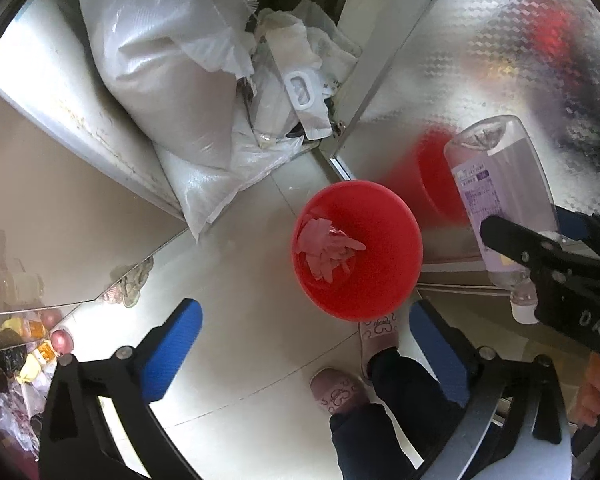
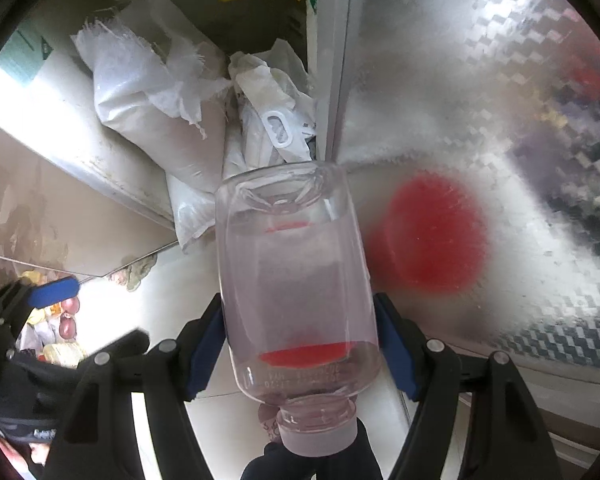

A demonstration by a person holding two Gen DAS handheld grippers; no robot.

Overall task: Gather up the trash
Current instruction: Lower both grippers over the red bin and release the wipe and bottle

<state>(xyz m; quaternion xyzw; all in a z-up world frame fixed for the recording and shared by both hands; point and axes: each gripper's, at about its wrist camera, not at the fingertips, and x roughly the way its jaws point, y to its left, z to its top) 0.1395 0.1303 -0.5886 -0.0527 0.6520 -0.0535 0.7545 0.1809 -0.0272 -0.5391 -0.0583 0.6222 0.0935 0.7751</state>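
Observation:
A red bin (image 1: pixel 360 248) stands on the pale tiled floor, with pale crumpled scraps (image 1: pixel 326 246) lying inside it. My left gripper (image 1: pixel 306 354) hangs above the bin's near rim, jaws wide open, with nothing between its blue pads (image 1: pixel 172 352). My right gripper (image 2: pixel 300 344) is shut on a clear plastic bottle (image 2: pixel 296 264), held neck toward the camera with its white cap on. In the left wrist view that bottle (image 1: pixel 496 184) shows a lilac label and hovers to the right of the bin, clamped by the right gripper (image 1: pixel 540 256).
White woven sacks (image 1: pixel 160 80) and crumpled plastic bags (image 1: pixel 296 80) fill the corner behind the bin. A patterned steel door (image 1: pixel 500 60) on the right mirrors the bin. A person's slippered feet (image 1: pixel 340 392) stand by the bin. Bagged produce (image 1: pixel 40 352) lies at lower left.

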